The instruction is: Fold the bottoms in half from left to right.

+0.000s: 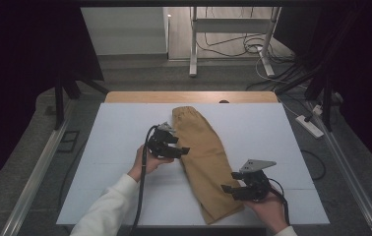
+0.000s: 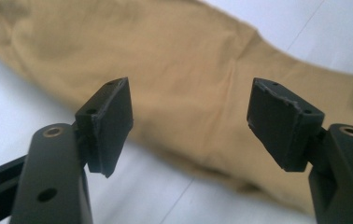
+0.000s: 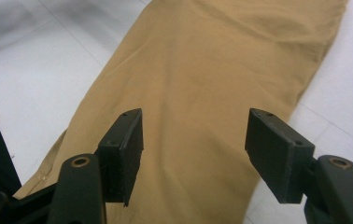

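A tan garment (image 1: 203, 157), folded lengthwise like a pair of trousers, lies on the white table top (image 1: 115, 147), running from far centre toward the near right. My left gripper (image 1: 181, 146) is at the garment's left edge, about halfway along it. Its jaws are open and hover just above the cloth (image 2: 174, 60), with nothing between the pads (image 2: 114, 121). My right gripper (image 1: 228, 181) is at the garment's right side near its near end. It is also open above the fabric (image 3: 212, 70), with its pads (image 3: 128, 149) apart and gripping nothing.
A wooden strip (image 1: 189, 97) borders the table's far edge. Beyond it stand a white desk frame (image 1: 233, 29) and loose cables on the floor. A power strip (image 1: 311, 126) lies on the floor at the right. Dark curtains hang on both sides.
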Tool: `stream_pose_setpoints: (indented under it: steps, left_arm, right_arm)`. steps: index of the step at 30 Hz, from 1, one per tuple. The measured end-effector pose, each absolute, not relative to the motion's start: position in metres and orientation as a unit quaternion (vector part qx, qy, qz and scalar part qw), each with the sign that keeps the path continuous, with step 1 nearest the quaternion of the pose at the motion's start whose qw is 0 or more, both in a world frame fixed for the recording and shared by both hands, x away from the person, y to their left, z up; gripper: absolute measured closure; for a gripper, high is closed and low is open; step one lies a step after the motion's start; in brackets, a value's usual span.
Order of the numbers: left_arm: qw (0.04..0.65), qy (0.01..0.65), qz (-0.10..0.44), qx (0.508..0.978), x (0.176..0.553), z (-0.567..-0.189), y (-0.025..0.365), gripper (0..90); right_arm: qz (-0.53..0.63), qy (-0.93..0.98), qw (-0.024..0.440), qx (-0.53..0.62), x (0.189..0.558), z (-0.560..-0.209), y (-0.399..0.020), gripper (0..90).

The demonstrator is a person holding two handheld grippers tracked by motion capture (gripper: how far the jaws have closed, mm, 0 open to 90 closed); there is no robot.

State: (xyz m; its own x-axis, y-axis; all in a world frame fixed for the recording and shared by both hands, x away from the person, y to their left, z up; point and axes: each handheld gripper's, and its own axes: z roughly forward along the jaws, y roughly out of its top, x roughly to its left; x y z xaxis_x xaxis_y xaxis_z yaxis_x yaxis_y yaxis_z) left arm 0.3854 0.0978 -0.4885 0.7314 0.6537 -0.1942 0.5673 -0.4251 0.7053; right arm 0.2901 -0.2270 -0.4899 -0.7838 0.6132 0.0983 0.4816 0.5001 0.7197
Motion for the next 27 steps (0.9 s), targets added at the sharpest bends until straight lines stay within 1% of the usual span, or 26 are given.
stream_pose_setpoints:
  steps: [10, 17, 27]
  left_arm:
    - [0.393, 0.385, 0.065, 0.832, 0.364, -0.489, 0.125, 26.5]
    - [0.383, 0.388, 0.068, 0.835, 0.353, -0.492, 0.140, 24.2]
    - [0.379, 0.392, 0.071, 0.835, 0.350, -0.495, 0.142, 23.7]
  right_arm:
    - [0.379, 0.875, 0.076, 0.290, 0.292, -0.492, -0.209, 37.1]
    - [0.375, 0.884, 0.066, 0.270, 0.289, -0.495, -0.192, 36.9]
    - [0.358, 0.899, 0.063, 0.246, 0.283, -0.501, -0.166, 34.9]
